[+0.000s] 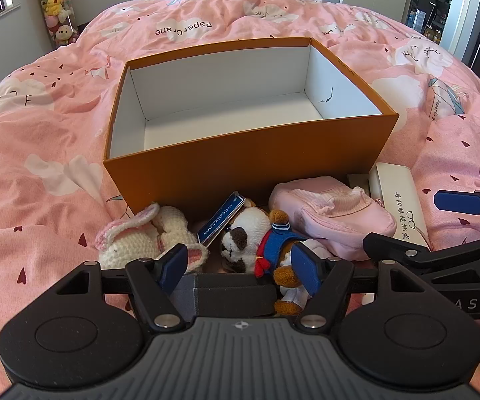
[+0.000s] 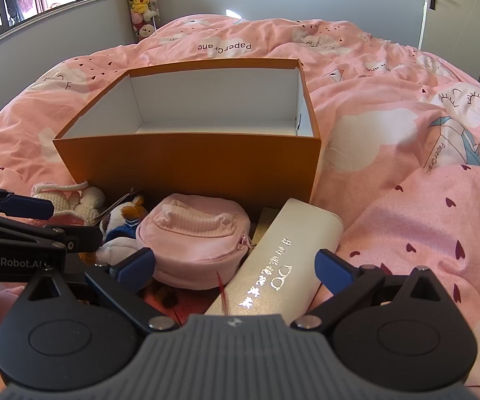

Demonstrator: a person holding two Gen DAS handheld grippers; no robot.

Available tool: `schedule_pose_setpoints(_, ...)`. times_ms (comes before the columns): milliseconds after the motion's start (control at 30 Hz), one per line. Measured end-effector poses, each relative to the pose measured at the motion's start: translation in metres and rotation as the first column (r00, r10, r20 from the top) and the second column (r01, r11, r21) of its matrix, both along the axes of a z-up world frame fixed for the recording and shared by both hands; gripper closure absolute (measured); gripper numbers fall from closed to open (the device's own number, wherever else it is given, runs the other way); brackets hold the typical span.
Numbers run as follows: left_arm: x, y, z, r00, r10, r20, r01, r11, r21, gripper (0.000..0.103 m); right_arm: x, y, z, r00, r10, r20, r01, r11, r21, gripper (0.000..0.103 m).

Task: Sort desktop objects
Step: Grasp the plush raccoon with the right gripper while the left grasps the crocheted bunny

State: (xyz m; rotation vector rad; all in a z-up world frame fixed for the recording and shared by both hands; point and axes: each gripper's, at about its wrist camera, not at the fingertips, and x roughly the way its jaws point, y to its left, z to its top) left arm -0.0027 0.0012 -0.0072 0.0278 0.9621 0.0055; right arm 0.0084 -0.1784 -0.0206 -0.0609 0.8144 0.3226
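- Since both jaws stand wide, left gripper (image 1: 240,261) and right gripper (image 2: 235,266) hold nothing
- Plush dog (image 1: 256,236) lies just before the orange box (image 1: 240,160)
- Soft, light; likely pinch its body

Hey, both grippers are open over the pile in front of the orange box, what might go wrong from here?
1. The left gripper straddles the dog plush beside the crocheted bunny and a blue tag; closing may snag a neighbour.
2. The white glasses case lies angled between the right gripper fingers; it could twist or slip.
3. The orange box has a tall near wall, so low lifts may bump it.
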Motion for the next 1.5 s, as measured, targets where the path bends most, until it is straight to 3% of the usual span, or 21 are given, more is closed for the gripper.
schedule_pose_setpoints(400,0.0,0.0,0.0,1.0,0.0,-0.001,0.0,1.0,-0.002,0.022,0.0,0.0,-0.001,1.0,0.006,-0.003,-0.006,1.0,0.004,0.001)
schedule_pose_setpoints(533,-0.002,0.003,-0.001,1.0,-0.008,-0.003,0.008,0.999,-0.034,0.023,0.001,-0.001,0.001,1.0,0.014,-0.006,-0.014,1.0,0.019,0.002)
schedule_pose_setpoints(767,-0.005,0.008,0.005,0.999,-0.046,0.002,0.046,0.992,-0.121,0.036,0.003,0.002,0.008,0.997,0.075,-0.023,-0.074,0.996,0.046,0.027)
schedule_pose_setpoints(967,-0.006,0.011,0.014,0.994,-0.105,-0.011,0.102,0.982,-0.16,0.037,0.004,0.012,0.018,0.983,0.183,-0.019,-0.183,0.983,0.011,0.032)
schedule_pose_setpoints(1267,-0.001,0.065,0.026,0.998,0.042,-0.055,-0.05,0.986,-0.156,0.038,0.014,0.042,0.029,0.94,0.335,-0.062,-0.329,0.94,0.095,0.039)
schedule_pose_setpoints(1400,0.002,0.082,0.024,0.994,0.093,-0.066,-0.102,0.982,-0.16,0.038,0.025,0.065,0.026,0.917,0.384,-0.105,-0.377,0.922,0.083,0.043)
schedule_pose_setpoints(1500,0.005,0.09,0.024,0.995,0.073,-0.071,-0.082,0.989,-0.122,0.037,0.039,0.081,0.019,0.896,0.415,-0.159,-0.413,0.91,0.045,0.044)
